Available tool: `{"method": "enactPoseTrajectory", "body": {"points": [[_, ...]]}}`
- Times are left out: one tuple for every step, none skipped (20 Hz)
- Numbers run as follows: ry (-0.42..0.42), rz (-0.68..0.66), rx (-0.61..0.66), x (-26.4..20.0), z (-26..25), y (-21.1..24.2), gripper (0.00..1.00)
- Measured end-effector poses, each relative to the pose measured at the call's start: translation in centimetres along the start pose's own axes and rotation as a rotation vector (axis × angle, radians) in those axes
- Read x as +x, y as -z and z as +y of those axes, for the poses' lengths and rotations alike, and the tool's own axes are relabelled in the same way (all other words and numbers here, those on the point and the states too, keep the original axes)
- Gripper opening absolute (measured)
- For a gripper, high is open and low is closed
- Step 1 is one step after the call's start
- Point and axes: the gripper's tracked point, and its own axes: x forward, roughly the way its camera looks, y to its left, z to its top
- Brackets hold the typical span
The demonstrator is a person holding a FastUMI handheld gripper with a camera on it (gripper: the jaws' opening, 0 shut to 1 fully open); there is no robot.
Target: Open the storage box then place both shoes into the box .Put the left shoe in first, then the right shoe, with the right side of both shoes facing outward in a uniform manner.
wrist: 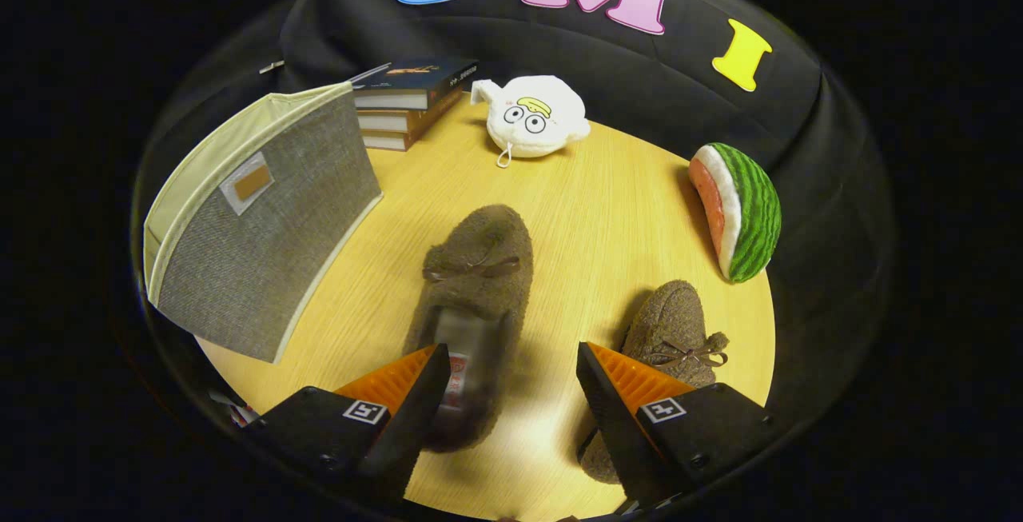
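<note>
Gripper spread wide above two brown slippers on a wooden table, grasping nothing.

The grey fabric storage box stands at the left, its top open. Near it, one fuzzy slipper lies just ahead of the left finger, heel partly under that fingertip; the other slipper lies at the right, partly behind the right finger. A watermelon-slice plush sits at the far right, a stack of books far left beyond the box, and a white plush toy beside the books.
</note>
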Motion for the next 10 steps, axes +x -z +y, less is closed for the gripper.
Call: {"method": "enactPoseTrajectory", "body": {"points": [[-0.005,0.009,0.007,0.5,-0.1,0.0,0.98],[-0.006,0.021,0.016,1.0,-0.2,0.0,0.98],[-0.009,0.024,0.024,1.1,-0.3,-0.2,0.99],[-0.013,0.022,0.028,1.6,-0.3,-0.5,0.99],[-0.017,0.028,0.029,1.9,-0.2,-0.4,0.98],[-0.022,0.034,0.034,2.2,-0.2,-0.5,0.98],[-0.029,0.040,0.045,2.5,-0.3,-0.4,0.98],[-0.036,0.050,0.060,2.8,-0.4,-0.3,0.98],[-0.045,0.061,0.078,3.2,-0.5,-0.3,0.98],[-0.053,0.065,0.095,3.4,-0.7,-0.4,0.98]]}}
